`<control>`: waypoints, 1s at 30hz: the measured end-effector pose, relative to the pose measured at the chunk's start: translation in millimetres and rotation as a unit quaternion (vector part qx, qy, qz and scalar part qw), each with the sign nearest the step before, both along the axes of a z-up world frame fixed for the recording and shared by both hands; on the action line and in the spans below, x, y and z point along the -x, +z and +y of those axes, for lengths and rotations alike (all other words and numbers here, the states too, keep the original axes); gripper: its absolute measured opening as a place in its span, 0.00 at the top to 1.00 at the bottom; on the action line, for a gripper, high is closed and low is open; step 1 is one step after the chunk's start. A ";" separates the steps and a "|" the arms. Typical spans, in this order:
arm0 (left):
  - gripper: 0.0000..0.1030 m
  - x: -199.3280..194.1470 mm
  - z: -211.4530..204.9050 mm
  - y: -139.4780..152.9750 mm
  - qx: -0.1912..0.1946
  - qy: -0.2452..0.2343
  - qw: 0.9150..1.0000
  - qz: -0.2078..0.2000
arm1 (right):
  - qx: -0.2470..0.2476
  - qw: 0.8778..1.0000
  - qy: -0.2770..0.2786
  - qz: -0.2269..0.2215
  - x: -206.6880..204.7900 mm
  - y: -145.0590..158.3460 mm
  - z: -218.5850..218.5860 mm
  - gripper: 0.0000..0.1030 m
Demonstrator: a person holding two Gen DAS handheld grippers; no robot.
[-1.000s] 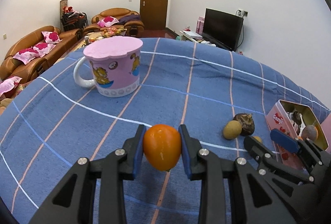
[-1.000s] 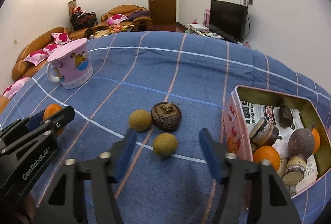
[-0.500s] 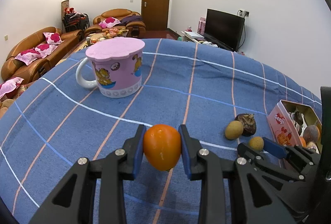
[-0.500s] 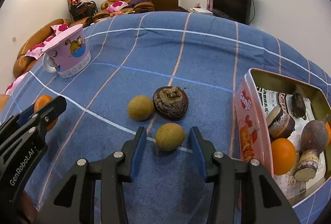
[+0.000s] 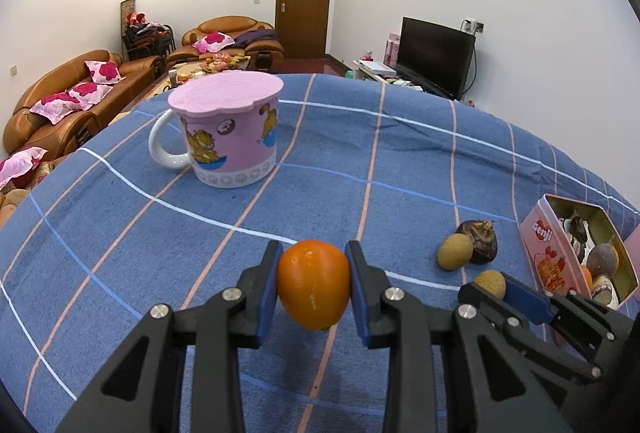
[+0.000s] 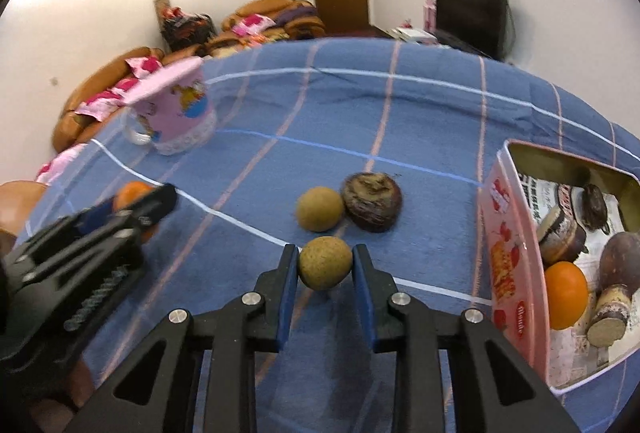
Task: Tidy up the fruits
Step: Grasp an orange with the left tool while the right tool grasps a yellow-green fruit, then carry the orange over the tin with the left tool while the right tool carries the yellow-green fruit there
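Observation:
My left gripper point(image 5: 313, 283) is shut on an orange fruit point(image 5: 313, 285) and holds it just above the blue checked cloth; it also shows in the right wrist view point(image 6: 132, 195). My right gripper point(image 6: 325, 267) is shut on a small tan round fruit point(image 6: 325, 262), which also shows in the left wrist view point(image 5: 490, 283). A second tan fruit point(image 6: 320, 208) and a dark brown fruit point(image 6: 372, 201) lie side by side just beyond it. A pink tin point(image 6: 508, 253) at the right holds an orange point(image 6: 566, 295) and several dark fruits.
A pink cartoon mug point(image 5: 228, 137) with a pink lid stands on the cloth point(image 5: 360, 161) at the far left. Sofas point(image 5: 76, 101), a door and a television point(image 5: 436, 57) are in the room behind.
My right gripper has moved forward over the near tan fruit and closed on it. My left gripper keeps hold of the orange fruit and has barely moved.

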State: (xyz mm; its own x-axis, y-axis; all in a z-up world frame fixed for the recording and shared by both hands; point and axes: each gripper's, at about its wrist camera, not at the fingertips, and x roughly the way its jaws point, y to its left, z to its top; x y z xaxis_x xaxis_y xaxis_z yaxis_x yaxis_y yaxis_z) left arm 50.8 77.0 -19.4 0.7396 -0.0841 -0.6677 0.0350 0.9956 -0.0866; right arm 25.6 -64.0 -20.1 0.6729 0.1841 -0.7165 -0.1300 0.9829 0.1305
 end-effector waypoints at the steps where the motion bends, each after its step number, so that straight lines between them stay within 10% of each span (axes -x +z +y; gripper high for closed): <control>1: 0.67 -0.5 0.3 -0.1 0.001 0.000 1.000 0.000 | -0.014 1.000 0.011 -0.009 3.0 2.6 0.4 0.72; 30: 0.67 21.6 -6.4 9.0 -0.016 0.016 0.998 -0.060 | 0.033 0.992 -0.003 -0.126 59.9 29.4 1.9 0.72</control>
State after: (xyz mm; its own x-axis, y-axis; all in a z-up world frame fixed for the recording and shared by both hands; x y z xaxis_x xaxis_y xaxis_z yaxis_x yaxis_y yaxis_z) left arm 29.2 70.6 -10.4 0.8165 -0.0394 -0.5760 0.0114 0.9986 -0.0520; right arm -34.3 -62.1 9.2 0.8325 0.1390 -0.5364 -0.1453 0.9889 0.0306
